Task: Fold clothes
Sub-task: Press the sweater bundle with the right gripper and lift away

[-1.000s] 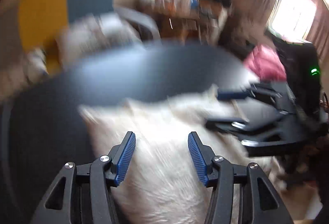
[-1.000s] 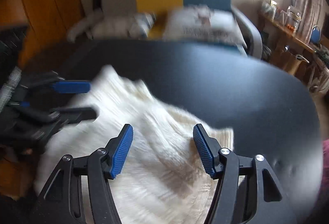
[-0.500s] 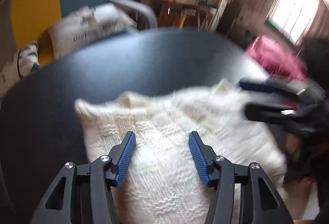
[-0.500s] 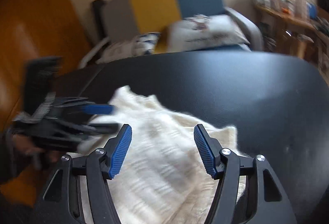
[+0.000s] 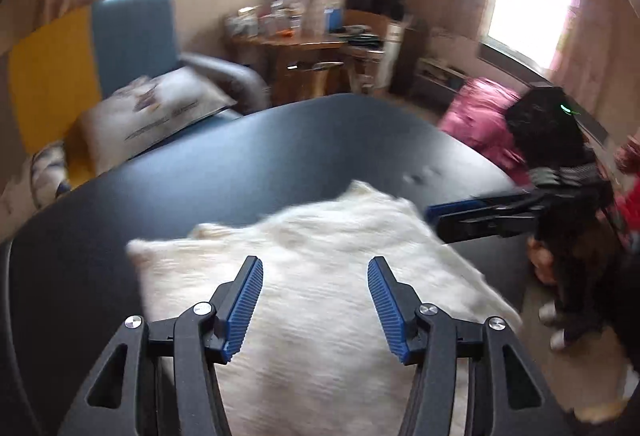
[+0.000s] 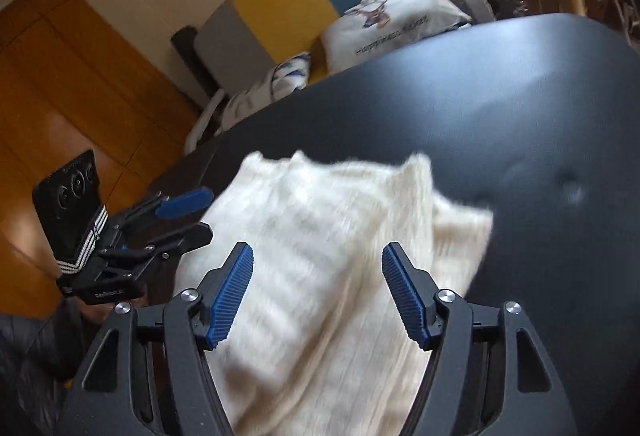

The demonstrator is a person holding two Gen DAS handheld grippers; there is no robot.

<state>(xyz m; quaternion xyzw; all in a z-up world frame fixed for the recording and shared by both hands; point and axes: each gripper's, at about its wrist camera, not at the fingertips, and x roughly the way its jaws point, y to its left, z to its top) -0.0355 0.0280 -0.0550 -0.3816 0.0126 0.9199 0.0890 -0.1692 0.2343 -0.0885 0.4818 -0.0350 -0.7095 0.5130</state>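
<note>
**Soft knit on the table, both tongs spread above it**

A cream knit sweater (image 5: 320,276) lies on the dark table (image 5: 280,155), spread mostly flat, with small peaks along its far edge at 12 o'clock in the right wrist view. One layer seems to lie over another at about 2 o'clock in that view, so it may already carry a fold; motion blur keeps me from telling how many.

The left gripper (image 5: 315,300) hangs over the near part of the sweater, jaws wide apart and pinching nothing. The right gripper (image 6: 317,290) is likewise spread and empty over the cloth. In the left wrist view the right gripper shows at 3 o'clock, just beside the sweater's right edge; in the right wrist view the left gripper sits at 9 o'clock by the left edge.

Handling, as I judge it: the knit looks thick, soft and limp, light enough for one pinch yet prone to sag and stretch between two holds. The ribbed blue pads should bite well on the fuzzy yarn. Best holds would be edges or corners, taking every layer there at once, since a pinch mid-panel would only lift a tent. The smooth tabletop may let the cloth slide when dragged.
</note>
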